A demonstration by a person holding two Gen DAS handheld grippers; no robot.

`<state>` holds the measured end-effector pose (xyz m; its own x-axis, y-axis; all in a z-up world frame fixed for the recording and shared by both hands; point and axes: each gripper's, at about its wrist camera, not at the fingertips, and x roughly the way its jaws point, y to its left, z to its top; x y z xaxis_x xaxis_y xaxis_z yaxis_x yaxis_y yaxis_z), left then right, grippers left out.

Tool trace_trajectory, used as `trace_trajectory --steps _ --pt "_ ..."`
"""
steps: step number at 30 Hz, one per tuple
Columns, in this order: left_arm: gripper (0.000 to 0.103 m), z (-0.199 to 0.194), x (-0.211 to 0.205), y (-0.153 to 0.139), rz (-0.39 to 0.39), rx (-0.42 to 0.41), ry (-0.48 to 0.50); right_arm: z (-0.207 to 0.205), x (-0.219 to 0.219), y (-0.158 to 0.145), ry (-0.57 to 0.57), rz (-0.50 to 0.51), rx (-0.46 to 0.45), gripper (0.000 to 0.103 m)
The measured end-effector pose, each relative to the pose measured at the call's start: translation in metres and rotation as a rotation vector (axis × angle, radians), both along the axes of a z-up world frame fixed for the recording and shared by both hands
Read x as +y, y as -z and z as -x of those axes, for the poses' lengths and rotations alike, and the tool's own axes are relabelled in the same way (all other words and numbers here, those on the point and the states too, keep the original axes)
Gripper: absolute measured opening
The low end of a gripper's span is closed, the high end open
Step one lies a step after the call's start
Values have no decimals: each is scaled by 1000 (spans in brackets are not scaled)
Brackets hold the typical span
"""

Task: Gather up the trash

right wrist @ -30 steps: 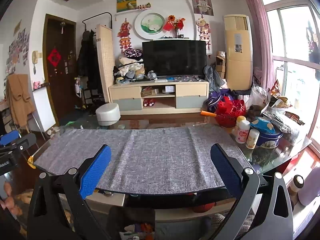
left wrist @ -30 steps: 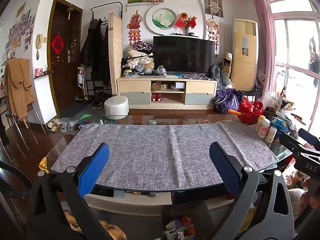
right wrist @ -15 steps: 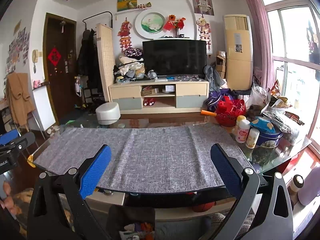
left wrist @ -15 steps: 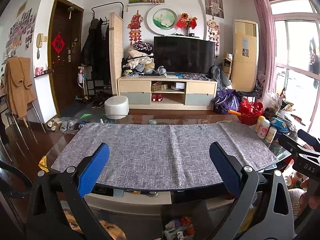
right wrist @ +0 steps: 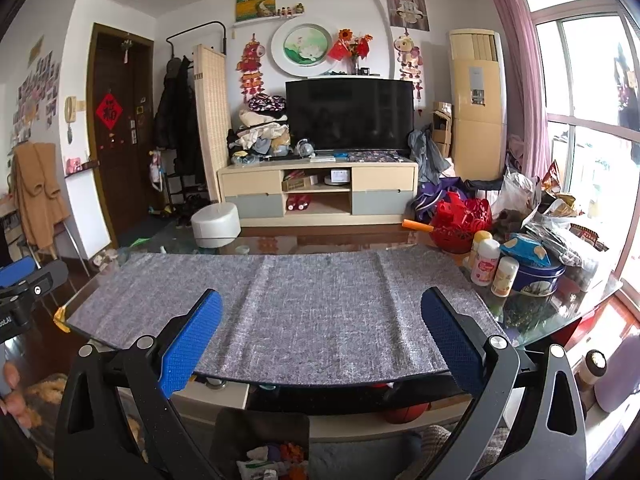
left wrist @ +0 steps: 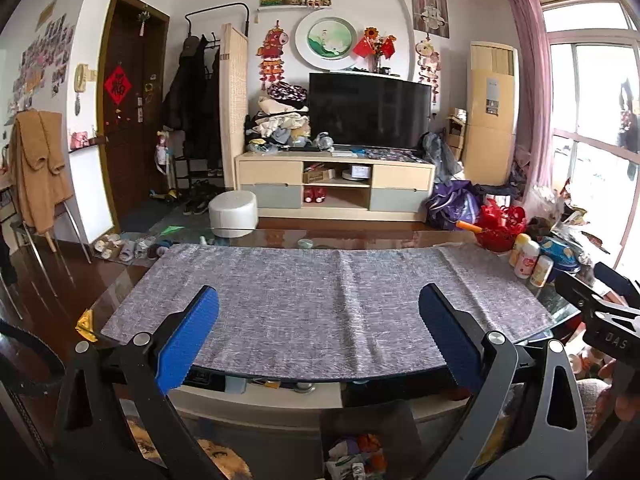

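Observation:
My left gripper is open and empty, held at the near edge of a glass table covered by a grey cloth. My right gripper is open and empty too, at the same edge of the cloth. Below the table edge stands a dark bin with scraps of trash inside; it also shows in the right wrist view. A small yellow scrap lies at the table's left corner. The right gripper shows at the right of the left wrist view.
Small bottles, a blue tin, a red basket and bags crowd the table's right end. A white stool, TV cabinet and shoes lie beyond. A chair with a brown coat stands left.
Both grippers have drifted very slightly; the view is almost the same. Nothing was taken hold of or let go.

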<state>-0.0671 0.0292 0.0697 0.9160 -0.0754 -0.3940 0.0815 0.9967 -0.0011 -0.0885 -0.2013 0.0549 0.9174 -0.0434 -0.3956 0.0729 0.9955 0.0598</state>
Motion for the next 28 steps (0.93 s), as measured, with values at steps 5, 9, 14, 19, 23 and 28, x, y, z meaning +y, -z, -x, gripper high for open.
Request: trace_trajectory --steps 5,9,14,19,23,28 --pt "95 2 -3 1 5 -11 -9 -2 0 1 -3 2 7 100" --pt "95 1 -6 3 1 -14 -2 -3 -2 3 -3 1 11 100" --pt "95 3 -8 3 -2 -14 -2 -5 -2 4 -2 2 12 100" --pt "95 3 -6 4 -4 -3 -2 -5 -2 5 1 1 14 100" --pt "95 0 -5 4 -12 4 -14 -6 -1 6 3 2 19 100" --pt "95 -1 -3 5 -1 10 -15 -7 0 6 2 3 22 100"
